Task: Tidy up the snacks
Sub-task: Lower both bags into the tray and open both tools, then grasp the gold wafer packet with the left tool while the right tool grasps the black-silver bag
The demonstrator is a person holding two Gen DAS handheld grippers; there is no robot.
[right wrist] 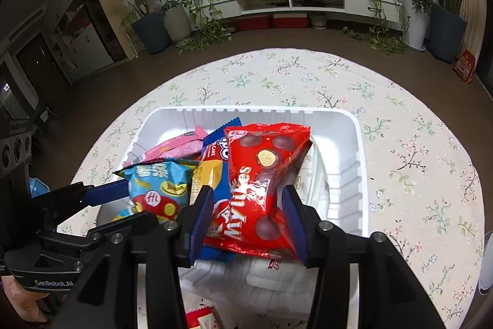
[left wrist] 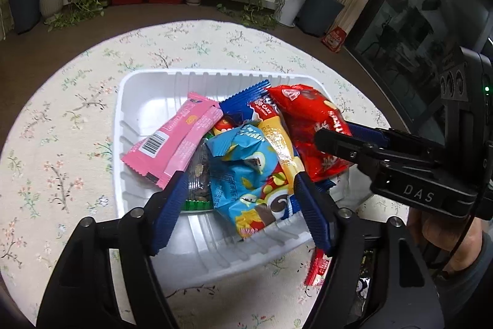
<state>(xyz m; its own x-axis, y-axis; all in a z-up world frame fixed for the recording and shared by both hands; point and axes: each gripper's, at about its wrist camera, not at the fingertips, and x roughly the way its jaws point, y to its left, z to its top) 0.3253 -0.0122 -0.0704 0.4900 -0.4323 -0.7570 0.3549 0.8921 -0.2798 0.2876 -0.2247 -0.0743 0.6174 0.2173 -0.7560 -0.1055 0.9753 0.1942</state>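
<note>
Red chocolate-ball bag (right wrist: pixel 262 184) sits between our right gripper (right wrist: pixel 249 218) fingers, seemingly clamped, in the white tray (right wrist: pixel 354 144); our left gripper (left wrist: pixel 237 199) gapes at 9 o'clock.

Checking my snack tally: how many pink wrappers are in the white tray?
2. The barcode pink wrapper lies at the tray's left side; the second pink wrapper rests alongside it, on its right. The pile could hide more.

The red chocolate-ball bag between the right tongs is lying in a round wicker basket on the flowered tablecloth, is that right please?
Not quite: the red chocolate-ball bag between the right tongs lies in a white rectangular plastic tray, not a round wicker basket. The tray does sit on the flowered tablecloth, as the right wrist view shows.
</note>
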